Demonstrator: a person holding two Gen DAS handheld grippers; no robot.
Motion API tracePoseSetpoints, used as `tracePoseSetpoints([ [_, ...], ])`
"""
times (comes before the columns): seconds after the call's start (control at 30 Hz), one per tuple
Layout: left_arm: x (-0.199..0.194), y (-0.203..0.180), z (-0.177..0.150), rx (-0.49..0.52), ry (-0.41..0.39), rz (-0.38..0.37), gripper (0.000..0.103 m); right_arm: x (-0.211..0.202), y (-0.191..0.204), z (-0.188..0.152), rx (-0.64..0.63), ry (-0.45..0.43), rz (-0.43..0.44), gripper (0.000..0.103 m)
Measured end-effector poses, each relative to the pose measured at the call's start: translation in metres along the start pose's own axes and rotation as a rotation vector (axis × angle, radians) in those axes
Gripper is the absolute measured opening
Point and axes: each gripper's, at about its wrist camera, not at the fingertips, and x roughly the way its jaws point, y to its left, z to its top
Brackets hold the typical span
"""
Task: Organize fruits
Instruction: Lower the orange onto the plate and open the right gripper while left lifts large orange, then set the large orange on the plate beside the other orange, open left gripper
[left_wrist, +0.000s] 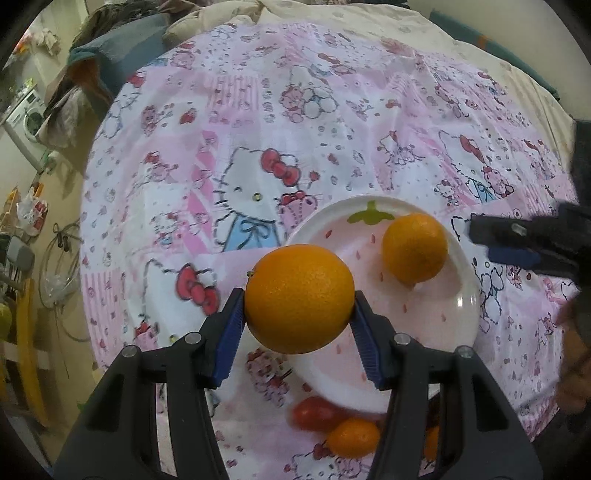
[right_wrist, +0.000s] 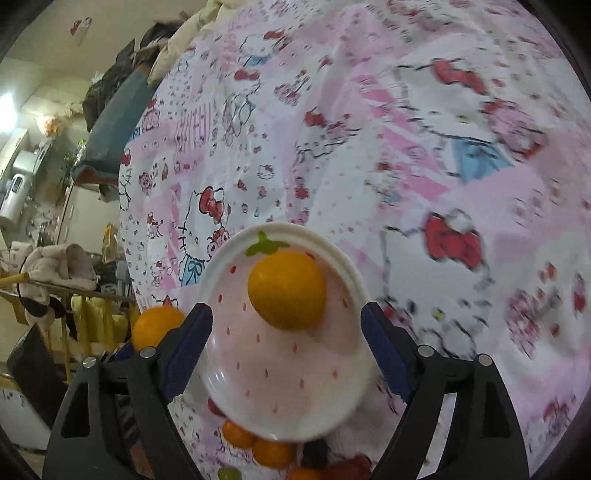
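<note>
Left tool (left_wrist: 299, 308) is clamped on a big orange (left_wrist: 299, 299), both blue pads pressed against its sides, and I've got it hanging over the near left rim of the plate (left_wrist: 436, 317). Right tool (right_wrist: 286, 349) stands wide apart with nothing gripped, its jaws straddling the plate from the near side. No earlier view to go on, so I'll leave it at that.

Closest to me, below the plate's near edge, a little heap of fruit lies on the bedcover: a red tomato (left_wrist: 317, 413) and a small orange (left_wrist: 354, 435) in the left view, more small orange fruit (right_wrist: 273, 452) in the right view, all a bit blurred.

On to the plate itself: white, pink inside, strawberry pattern with a green leaf (right_wrist: 266, 243) printed at the far rim. A second orange (right_wrist: 287, 290) sits in it, toward that far side, touching neither tool. From the left camera I see the right tool's dark fingers (left_wrist: 517, 243) just right of the plate.

Beyond, the pink cartoon-cat bedcover (left_wrist: 258, 129) spreads out, with piled clothes (left_wrist: 110, 37) at its far left edge.
</note>
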Motion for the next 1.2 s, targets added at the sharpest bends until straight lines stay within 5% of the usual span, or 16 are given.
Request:
tracePoseSetpoints([
  [0.23, 0.021, -0.029, 0.013, 0.064, -0.037, 0.011, 0.052, -0.044, -0.036, -0.034, 0.080, -0.053, 0.002, 0.087],
  [0.63, 0.057, -0.038, 0.025, -0.008, 0.023, -0.014, 0.052, -0.061, -0.092, -0.066, 0.227, 0.002, 0.063, 0.087],
  [1.07, 0.057, -0.035, 0.025, -0.033, 0.033, -0.021, 0.057, -0.069, -0.083, -0.063, 0.188, -0.013, 0.078, 0.087],
  [1.2, 0.042, -0.032, 0.024, -0.057, -0.019, -0.041, 0.074, -0.068, -0.085, -0.063, 0.207, -0.009, 0.079, 0.087],
])
